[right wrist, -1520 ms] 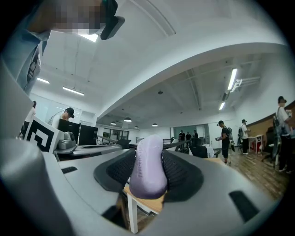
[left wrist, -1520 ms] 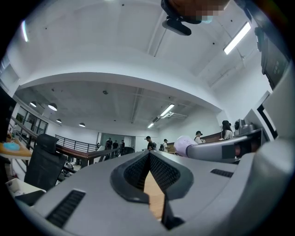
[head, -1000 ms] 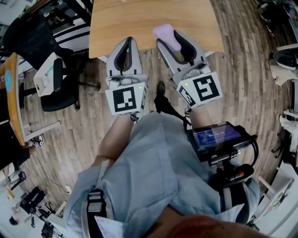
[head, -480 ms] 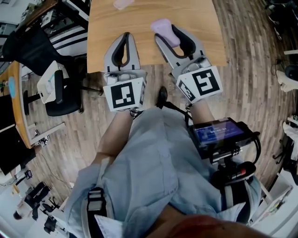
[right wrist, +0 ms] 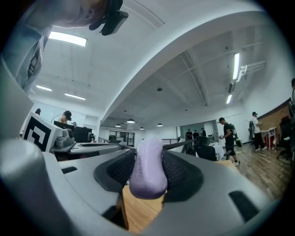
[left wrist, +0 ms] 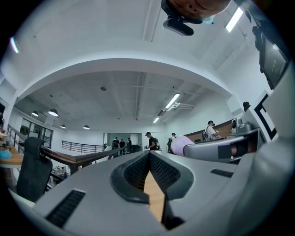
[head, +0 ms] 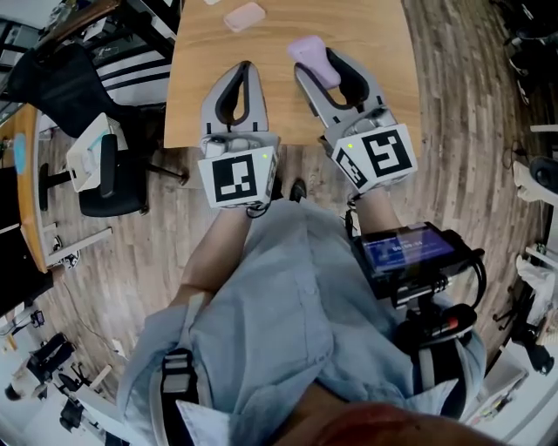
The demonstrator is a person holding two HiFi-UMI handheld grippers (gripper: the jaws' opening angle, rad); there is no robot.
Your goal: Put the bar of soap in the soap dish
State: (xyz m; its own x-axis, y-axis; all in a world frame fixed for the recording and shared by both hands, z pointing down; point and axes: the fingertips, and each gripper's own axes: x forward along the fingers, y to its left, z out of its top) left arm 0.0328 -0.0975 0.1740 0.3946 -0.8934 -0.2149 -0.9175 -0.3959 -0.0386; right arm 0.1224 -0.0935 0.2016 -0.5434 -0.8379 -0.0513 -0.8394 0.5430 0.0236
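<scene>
Status: we hold the bar of soap (head: 307, 50) in the right gripper (head: 319, 63), with the jaws clamped on its two broad faces. In the right gripper view the lilac bar stands on edge between the ribbed pads (right wrist: 177, 169), and its far end projects past the tips. The left gripper (head: 245, 71) sits to the lower left of the soap in the head view, with its jaws together and nothing between them. The soap dish (head: 244, 16), a pink rounded tray, lies on the wooden table (head: 375, 26) at the top edge of the head view, up and left of the soap and well apart from it.

Step in hand, as we judge it, is to carry the bar to the dish and set it in.

1. We advance the right gripper toward the top of the frame and leftward until the projecting end of the bar is over the dish.
2. The bar is on edge, so we roll the gripper to turn a broad face downward before lowering.
3. We lower until the bar touches the dish and only then part the jaws. Soap is probably slick, and a drop could send it skidding out.
4. The dish looks light, so the left gripper should be ready to steady its rim if it slides.
</scene>
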